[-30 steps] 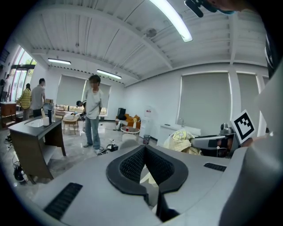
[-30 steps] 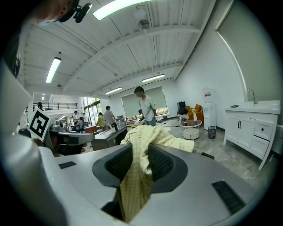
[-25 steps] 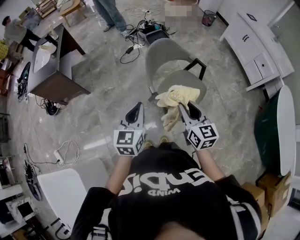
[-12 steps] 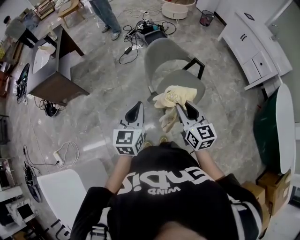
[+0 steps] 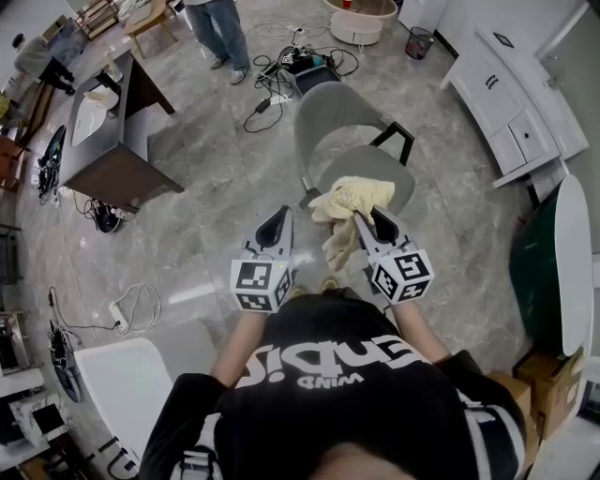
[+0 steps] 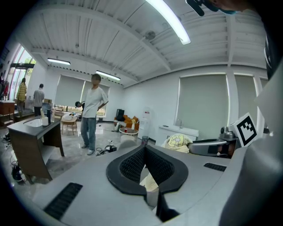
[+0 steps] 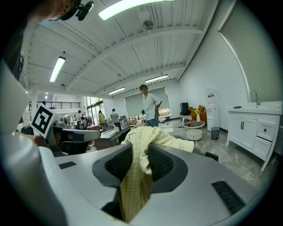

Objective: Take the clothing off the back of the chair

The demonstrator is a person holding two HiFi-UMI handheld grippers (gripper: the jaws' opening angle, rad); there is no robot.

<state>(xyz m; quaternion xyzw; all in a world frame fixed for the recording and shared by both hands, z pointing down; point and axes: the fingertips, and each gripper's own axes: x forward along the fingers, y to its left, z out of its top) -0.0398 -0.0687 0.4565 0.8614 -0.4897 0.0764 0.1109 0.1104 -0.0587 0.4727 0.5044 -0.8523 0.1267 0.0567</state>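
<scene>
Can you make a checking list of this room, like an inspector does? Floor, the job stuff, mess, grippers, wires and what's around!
Surface: grey tiled floor, shiny.
Job's things: yellow clothing bunched over the seat, off the back of the grey chair.
Clutter: cardboard boxes at right.
Grippers: right hand-held gripper shut on the clothing; left hand-held gripper shut, empty.
Cables: black cables beyond the chair; white power strip at left.
Surroundings: dark desk, white cabinets, a standing person.
</scene>
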